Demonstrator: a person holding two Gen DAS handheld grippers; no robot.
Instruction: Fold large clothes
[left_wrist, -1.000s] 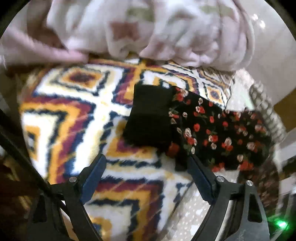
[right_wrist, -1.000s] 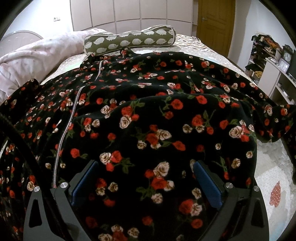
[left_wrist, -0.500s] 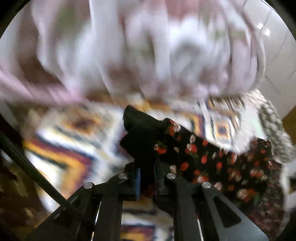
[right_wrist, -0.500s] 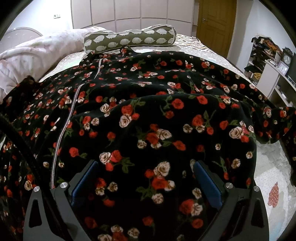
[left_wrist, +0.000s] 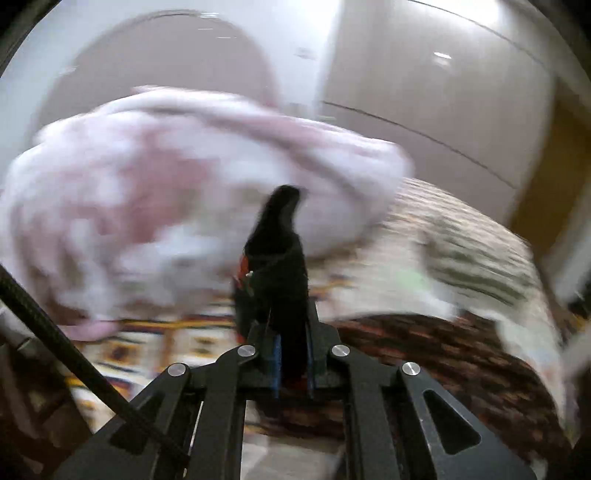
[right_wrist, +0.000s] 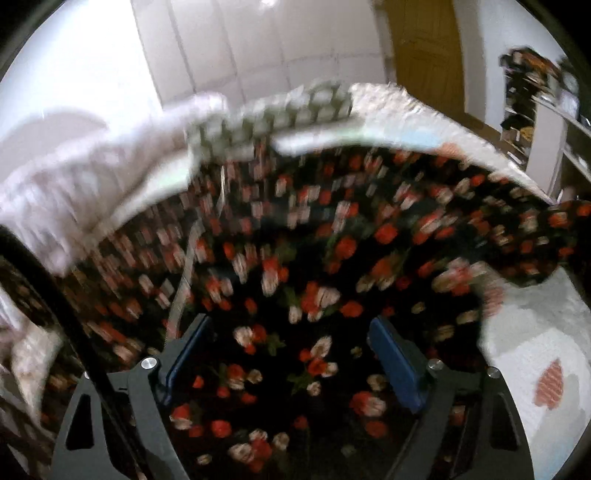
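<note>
- Our left hand-held gripper is clenched on a dark cuff of the floral garment, and the pinched cloth stands up between the blue pads — a hold that, we judge, lets the sleeve be lifted and carried over for a fold.
- Our right hand-held gripper is released, jaws spread wide, with the garment's black cloth and red roses filling the gap between them; whether it touches the fabric we cannot tell, but it looks set to pin or take hold.
- The garment lies spread across the bed, zipper running away from us on the left, one sleeve trailing off to the right.
- Count: two grippers, one garment, one zipper.
- Farther out, one pink blanket is heaped at the far left, one patterned bolster lies across the far end, and one geometric rug-like cover shows under the left gripper.
- Everything is motion-blurred, so finer detail is lost.
</note>
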